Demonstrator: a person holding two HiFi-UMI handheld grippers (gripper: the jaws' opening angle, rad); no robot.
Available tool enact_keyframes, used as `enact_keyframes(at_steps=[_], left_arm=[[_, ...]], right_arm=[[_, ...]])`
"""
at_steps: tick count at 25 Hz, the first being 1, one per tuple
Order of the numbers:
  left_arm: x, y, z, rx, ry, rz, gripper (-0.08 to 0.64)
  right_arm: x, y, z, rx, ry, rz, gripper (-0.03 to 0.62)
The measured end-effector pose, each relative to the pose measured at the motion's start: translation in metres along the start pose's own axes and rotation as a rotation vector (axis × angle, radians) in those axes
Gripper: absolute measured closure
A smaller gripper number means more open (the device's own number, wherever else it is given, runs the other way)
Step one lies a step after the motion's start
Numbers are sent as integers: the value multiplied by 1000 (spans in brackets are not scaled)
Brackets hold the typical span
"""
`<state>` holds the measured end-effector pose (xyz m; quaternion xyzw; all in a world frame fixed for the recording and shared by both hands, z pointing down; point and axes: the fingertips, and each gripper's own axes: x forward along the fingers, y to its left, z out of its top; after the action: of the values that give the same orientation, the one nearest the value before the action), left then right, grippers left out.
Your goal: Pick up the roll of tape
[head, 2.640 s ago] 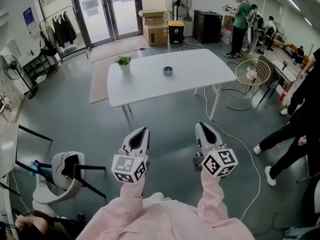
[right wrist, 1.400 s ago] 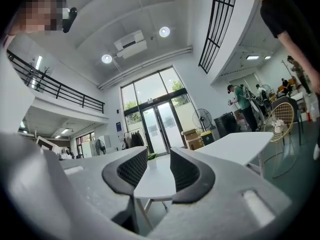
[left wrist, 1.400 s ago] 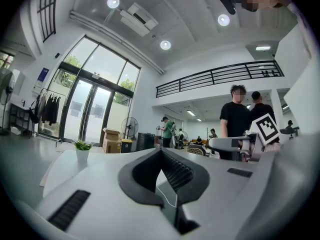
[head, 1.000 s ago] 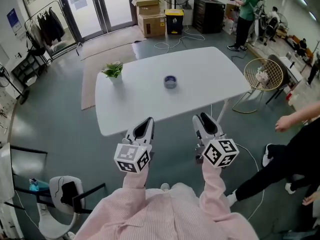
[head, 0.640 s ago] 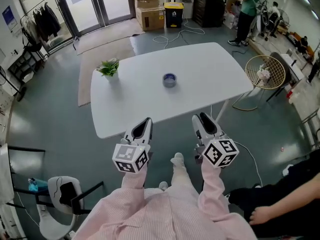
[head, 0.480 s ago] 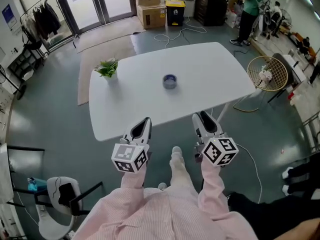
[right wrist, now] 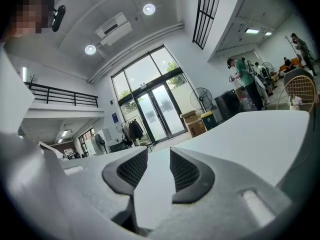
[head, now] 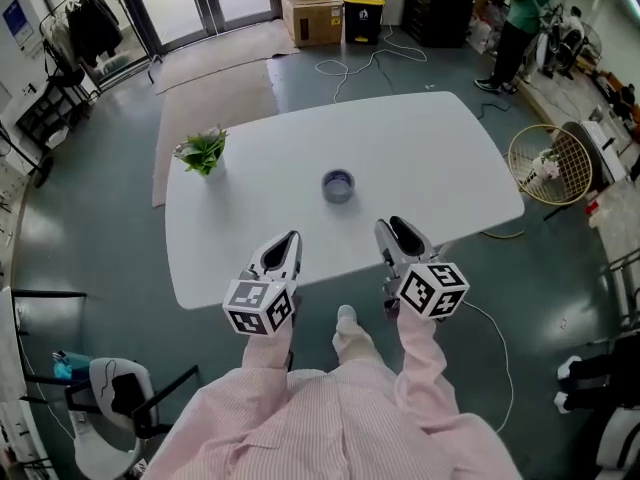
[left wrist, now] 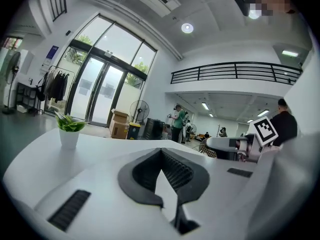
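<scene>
The roll of tape (head: 338, 185), small and blue-grey, lies flat near the middle of the white table (head: 430, 148). Both grippers hover over the table's near edge, short of the roll. My left gripper (head: 290, 239) is to the roll's near left; its jaws meet at the tips with nothing in them (left wrist: 161, 150). My right gripper (head: 384, 227) is to the roll's near right, its jaws slightly apart and empty (right wrist: 159, 151). Neither gripper view shows the tape.
A small potted plant (head: 203, 153) (left wrist: 69, 129) stands at the table's left end. A wire basket chair (head: 550, 163) stands off the right end. Cardboard boxes (head: 318, 8), a bin and a cable lie beyond. A person (head: 520, 18) stands far right.
The person holding the grippers has walked up to the table. Both grippers, earlier over the floor, now hang over its near edge, closer to the tape.
</scene>
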<state>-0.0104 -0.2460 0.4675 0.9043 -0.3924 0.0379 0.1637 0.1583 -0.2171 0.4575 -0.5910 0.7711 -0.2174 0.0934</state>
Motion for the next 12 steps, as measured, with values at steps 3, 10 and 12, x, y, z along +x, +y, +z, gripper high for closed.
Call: enact_keyframes(at_steps=[3,10,12], left_arm=[[28,9,2,-19,19,17,560],[83,26,0,-80,69,68,560],[93,32,-1,-100,84,86,560]], right_arm=[[28,-17,6,3,39,16,468],[83,-59,13,6,132,37,468],[97,-68,11,-4,164,42,468]])
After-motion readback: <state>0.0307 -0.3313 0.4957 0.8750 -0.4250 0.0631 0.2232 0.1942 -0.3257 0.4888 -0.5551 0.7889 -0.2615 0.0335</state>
